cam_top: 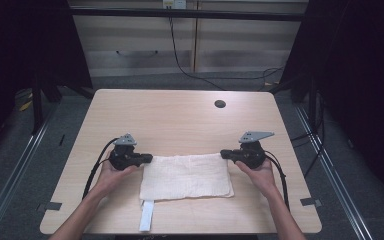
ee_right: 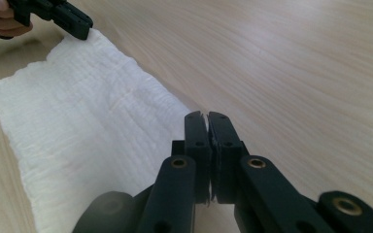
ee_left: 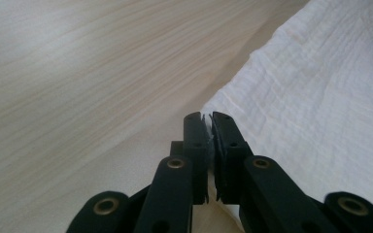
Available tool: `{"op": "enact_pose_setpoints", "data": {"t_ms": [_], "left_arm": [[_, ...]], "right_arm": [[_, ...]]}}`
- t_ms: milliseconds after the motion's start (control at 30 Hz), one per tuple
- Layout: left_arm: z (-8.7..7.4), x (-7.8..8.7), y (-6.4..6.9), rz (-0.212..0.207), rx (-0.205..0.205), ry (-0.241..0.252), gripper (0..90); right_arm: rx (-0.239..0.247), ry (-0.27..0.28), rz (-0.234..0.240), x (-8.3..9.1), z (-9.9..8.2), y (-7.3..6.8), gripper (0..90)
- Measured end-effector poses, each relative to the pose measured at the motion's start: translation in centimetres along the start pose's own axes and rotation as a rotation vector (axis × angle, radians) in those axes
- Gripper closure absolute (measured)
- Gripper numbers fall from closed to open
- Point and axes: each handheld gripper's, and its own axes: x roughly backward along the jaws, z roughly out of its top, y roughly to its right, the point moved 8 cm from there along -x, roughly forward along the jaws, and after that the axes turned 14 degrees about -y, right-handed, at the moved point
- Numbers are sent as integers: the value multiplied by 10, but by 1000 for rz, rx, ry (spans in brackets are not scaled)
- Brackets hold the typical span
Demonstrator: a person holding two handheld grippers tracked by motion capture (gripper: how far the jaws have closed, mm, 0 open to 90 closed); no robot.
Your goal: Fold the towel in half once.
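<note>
Nearest the camera in the high view, two forearms enter from the bottom edge of a light wooden table (cam_top: 180,115). A white strip (cam_top: 146,215), perhaps a label or tape, lies on the table just below the lower left corner of the cloth and reaches the near table edge.

A folded white cloth (cam_top: 186,176) lies flat on the near half of the table, between the two hands, its long sides running left to right. Its surface shows a fine crinkled weave in both gripper views.

The left gripper (cam_top: 147,158), held in the left hand (cam_top: 114,172), meets the cloth at its far left corner. In the left gripper view its fingers (ee_left: 194,138) are pressed together with a thin edge of fabric between their tips, pinching the cloth corner. The right gripper (cam_top: 225,154), held in the right hand (cam_top: 258,171), meets the far right corner. In the right gripper view its fingers (ee_right: 196,138) are likewise closed tight at the corner of the cloth; whether fabric lies between the tips is hard to tell there. Each gripper carries a grey three-cornered plate and trails a black cable toward the near edge.

Farther off, a dark round grommet (cam_top: 220,104) sits near the far right part of the table. Beyond the table stand pale cabinet fronts (cam_top: 190,45) with a black cable (cam_top: 180,60) hanging down to the grey floor.
</note>
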Motion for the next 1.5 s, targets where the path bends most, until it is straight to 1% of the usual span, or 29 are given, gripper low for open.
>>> {"op": "enact_pose_setpoints", "data": {"t_ms": [133,300,433,567,767,967,1100,1200,1267,1333,1400,1433,1467,1500], "left_arm": [[0,2,-2,-2,10,8,856],[-1,0,-3,6,20,5,857],[-2,0,-3,7,27,3,856],[-3,0,-4,19,36,4,857],[-3,1,-6,29,51,14,857],[-1,3,-2,30,41,23,857],[0,4,-3,40,40,23,857],[0,5,-3,38,42,30,858],[1,6,-3,41,47,37,858],[2,6,-3,38,49,42,858],[4,8,-2,37,47,50,857],[6,9,0,31,45,58,857],[8,11,2,32,38,69,858],[11,14,4,30,35,84,857]], "right_arm": [[20,21,0,6,7,-7,881],[54,30,25,10,10,-21,882],[89,18,42,11,9,-34,882],[111,-3,59,9,4,-46,881],[136,-39,76,7,-9,-59,881],[144,-76,106,4,-26,-71,880],[145,-118,122,-4,-38,-76,880],[146,-148,141,-11,-45,-79,880],[149,-167,162,-16,-48,-82,879],[153,-201,166,-22,-52,-85,879],[156,-236,155,-28,-56,-85,879],[154,-235,148,-30,-55,-84,879],[164,-244,139,-31,-55,-82,880],[149,-250,143,-32,-54,-81,879]]}}
